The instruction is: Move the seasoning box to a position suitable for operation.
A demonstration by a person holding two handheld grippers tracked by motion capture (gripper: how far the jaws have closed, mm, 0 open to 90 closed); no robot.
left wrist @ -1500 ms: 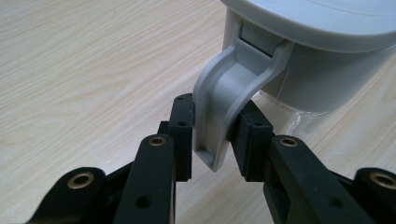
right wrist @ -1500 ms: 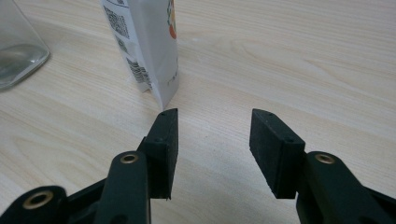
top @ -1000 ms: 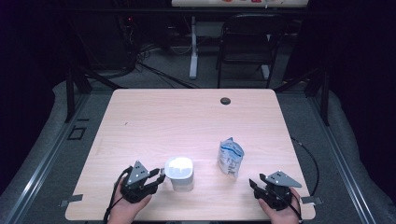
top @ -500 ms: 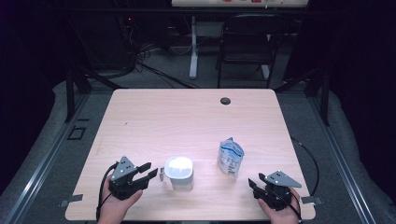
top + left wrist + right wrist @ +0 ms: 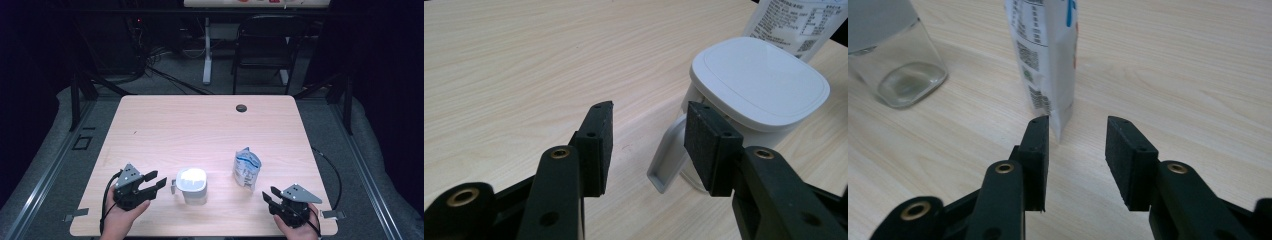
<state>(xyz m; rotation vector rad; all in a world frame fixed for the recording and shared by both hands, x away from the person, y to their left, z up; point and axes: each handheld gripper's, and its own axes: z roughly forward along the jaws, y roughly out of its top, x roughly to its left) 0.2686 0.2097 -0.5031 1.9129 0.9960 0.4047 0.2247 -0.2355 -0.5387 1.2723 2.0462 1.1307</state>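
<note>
A clear jug with a white lid [image 5: 191,180] stands near the table's front edge, its handle [image 5: 667,160] turned toward my left gripper [image 5: 156,180]. The left gripper [image 5: 649,112] is open, its jaws having just been opening; nothing lies between the pads, and the handle sits just past the right pad. A white and blue pouch [image 5: 247,167] stands upright to the right of the jug. My right gripper [image 5: 270,194] is open just in front of the pouch [image 5: 1048,55]. Its jaws [image 5: 1079,125] have just been closing, with nothing between them.
The wooden table [image 5: 200,130] has a dark round grommet [image 5: 241,108] near its far edge. A black chair [image 5: 265,45] and cables lie on the floor beyond. The jug's glass base [image 5: 898,70] shows left of the pouch.
My left gripper has drawn back to the left, away from the jug's handle, and its jaws stand wider. The right gripper's jaws look a little narrower; jug and pouch have not moved.
</note>
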